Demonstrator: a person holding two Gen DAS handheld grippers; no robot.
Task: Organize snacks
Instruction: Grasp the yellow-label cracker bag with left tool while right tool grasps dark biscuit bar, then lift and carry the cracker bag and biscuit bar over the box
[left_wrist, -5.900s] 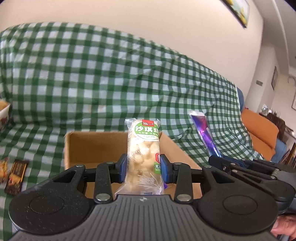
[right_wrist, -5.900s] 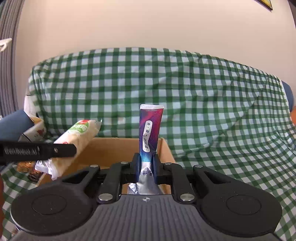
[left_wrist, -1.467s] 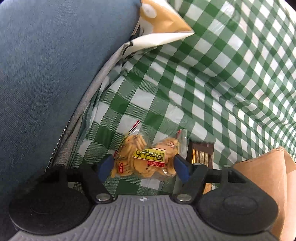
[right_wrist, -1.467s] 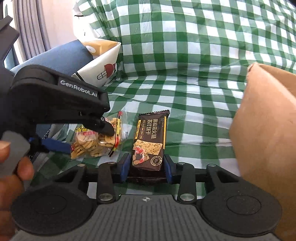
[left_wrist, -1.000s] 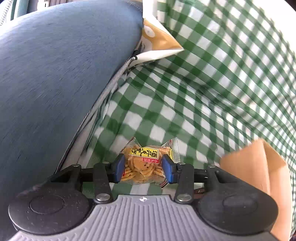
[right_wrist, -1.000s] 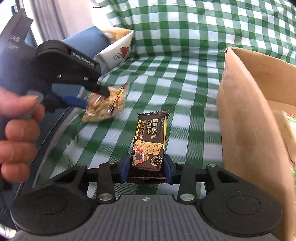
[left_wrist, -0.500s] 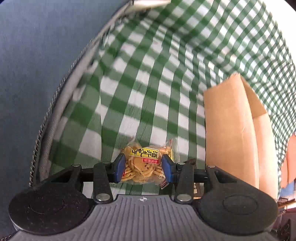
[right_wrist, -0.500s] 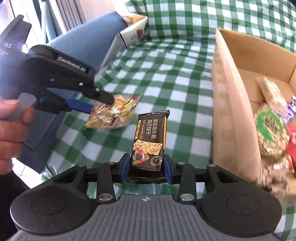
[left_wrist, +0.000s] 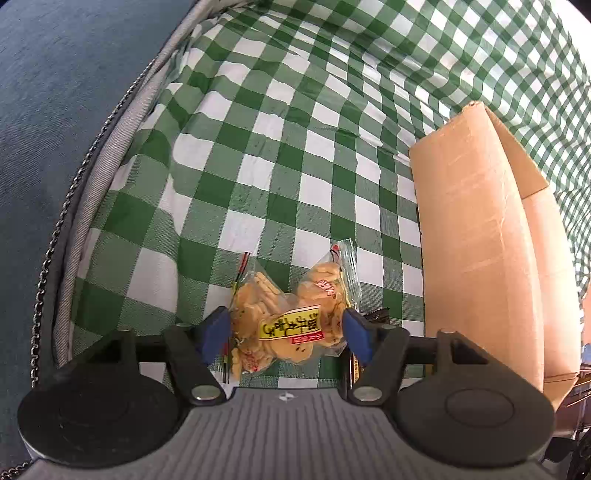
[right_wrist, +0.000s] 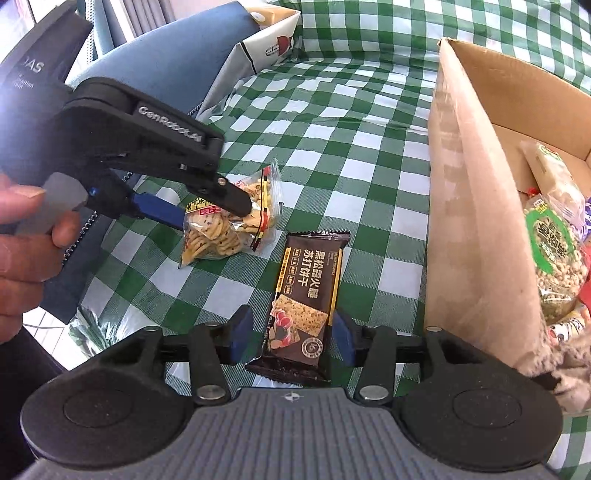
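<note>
L gripper opening, cracker bag between | R gripper opening round biscuit bar (long axis near-far) | box right

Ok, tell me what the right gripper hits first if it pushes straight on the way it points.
Probably the dark cracker bar, already between the opening jaws of the right gripper; beyond it, the green checked cloth. Depth is hard to judge.

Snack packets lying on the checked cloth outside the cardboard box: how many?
2: a clear bag of round crackers between the left hand-held gripper's opening jaws, and a dark brown cracker packet between the right's.
</note>
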